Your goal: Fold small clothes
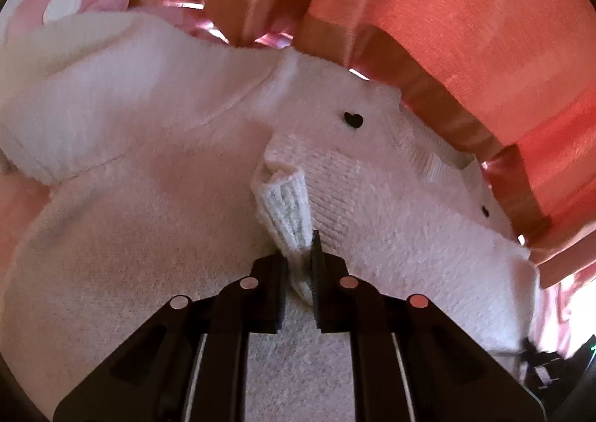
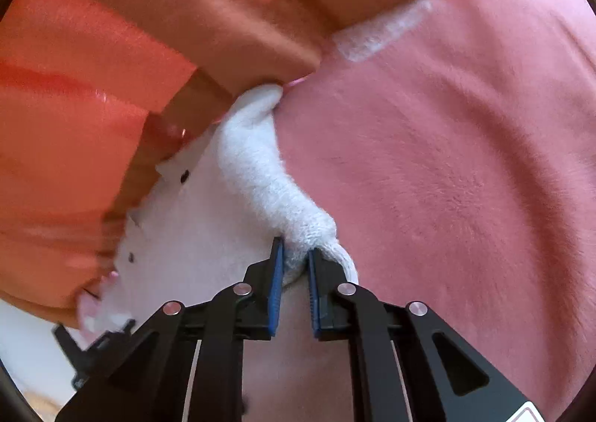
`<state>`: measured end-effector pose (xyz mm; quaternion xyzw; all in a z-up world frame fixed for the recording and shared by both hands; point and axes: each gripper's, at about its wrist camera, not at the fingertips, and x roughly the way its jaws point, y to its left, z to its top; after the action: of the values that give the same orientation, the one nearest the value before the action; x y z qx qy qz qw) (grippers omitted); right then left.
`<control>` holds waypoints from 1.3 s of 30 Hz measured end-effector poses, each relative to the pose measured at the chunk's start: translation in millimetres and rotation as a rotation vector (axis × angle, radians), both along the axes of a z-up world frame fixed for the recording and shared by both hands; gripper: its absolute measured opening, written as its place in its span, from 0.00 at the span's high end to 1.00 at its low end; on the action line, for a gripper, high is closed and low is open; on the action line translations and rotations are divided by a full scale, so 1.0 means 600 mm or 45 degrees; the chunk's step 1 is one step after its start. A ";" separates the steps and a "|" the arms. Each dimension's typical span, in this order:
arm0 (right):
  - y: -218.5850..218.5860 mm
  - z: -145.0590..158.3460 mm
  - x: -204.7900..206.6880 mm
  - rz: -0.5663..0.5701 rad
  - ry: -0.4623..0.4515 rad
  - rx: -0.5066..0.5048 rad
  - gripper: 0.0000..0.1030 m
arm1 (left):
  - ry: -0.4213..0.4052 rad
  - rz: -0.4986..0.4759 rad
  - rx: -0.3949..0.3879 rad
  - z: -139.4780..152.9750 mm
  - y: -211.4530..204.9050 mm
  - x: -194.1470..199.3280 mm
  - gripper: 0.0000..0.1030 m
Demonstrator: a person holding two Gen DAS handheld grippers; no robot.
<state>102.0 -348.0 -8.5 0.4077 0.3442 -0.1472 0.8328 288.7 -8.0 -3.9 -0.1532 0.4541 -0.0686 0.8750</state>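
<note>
Both tools have hold of the white sweater [image 1: 156, 146]. The left tool [image 1: 300, 265] is clamped on its ribbed cuff [image 1: 288, 213], the jaws nearly together with the knit pinched between them. The right tool [image 2: 296, 273] is closed on a bunched fold of the sweater's edge [image 2: 309, 232], which runs up from the blue pads [image 2: 276, 280] as a thick rolled ridge.

The sweater spreads wide in front of the left tool, its far hem touching an orange curtain [image 1: 465, 30] that hangs in folds just behind. Small black hearts [image 1: 352, 119] dot the knit near that hem. To the sweater's right lies a pink blanket [image 2: 447, 161], broad and smooth. A pink polka-dot cloth [image 1: 74, 0] sits beyond the sweater's left side.
</note>
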 end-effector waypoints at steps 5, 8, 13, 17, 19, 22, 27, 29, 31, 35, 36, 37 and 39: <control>0.005 -0.014 0.006 -0.019 0.168 -0.098 0.92 | -0.025 -0.010 0.053 -0.001 -0.007 -0.008 0.89; 0.044 0.062 0.005 0.009 0.117 -0.371 0.82 | -0.035 -0.023 0.084 0.004 -0.010 -0.017 0.89; 0.073 0.069 0.029 0.123 0.121 -0.571 0.81 | -0.047 -0.029 0.120 0.003 -0.014 -0.026 0.89; 0.055 0.003 0.045 0.152 0.284 -0.539 0.90 | -0.040 -0.031 0.139 0.005 -0.017 -0.027 0.88; 0.063 0.034 0.040 0.139 0.238 -0.531 0.85 | -0.027 -0.028 0.095 0.009 -0.007 -0.031 0.86; 0.085 0.060 0.031 0.145 0.169 -0.547 0.78 | -0.013 0.039 -0.063 0.026 0.047 -0.049 0.63; 0.133 0.060 0.034 0.216 0.145 -0.538 0.75 | 0.007 0.299 -0.210 0.041 0.232 -0.068 0.43; 0.153 0.059 0.032 0.255 0.143 -0.548 0.73 | 0.023 0.434 -0.210 0.040 0.313 -0.072 0.41; 0.176 0.061 0.034 0.290 0.137 -0.573 0.70 | 0.044 0.598 -0.208 0.036 0.408 -0.077 0.41; 0.203 0.061 0.036 0.342 0.141 -0.616 0.65 | 0.049 0.857 -0.089 0.034 0.558 -0.076 0.41; 0.207 0.057 0.039 0.351 0.153 -0.624 0.64 | 0.057 0.898 -0.052 0.033 0.586 -0.071 0.41; 0.208 0.054 0.041 0.354 0.163 -0.627 0.64 | 0.066 0.934 -0.035 0.030 0.608 -0.066 0.41; 0.209 0.047 0.045 0.353 0.189 -0.638 0.64 | 0.084 0.974 -0.044 0.021 0.635 -0.056 0.41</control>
<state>128.9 -222.4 19.4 0.1267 0.4094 -0.1418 0.8923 255.0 373.0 8.6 -0.3284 0.3910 0.2601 0.8196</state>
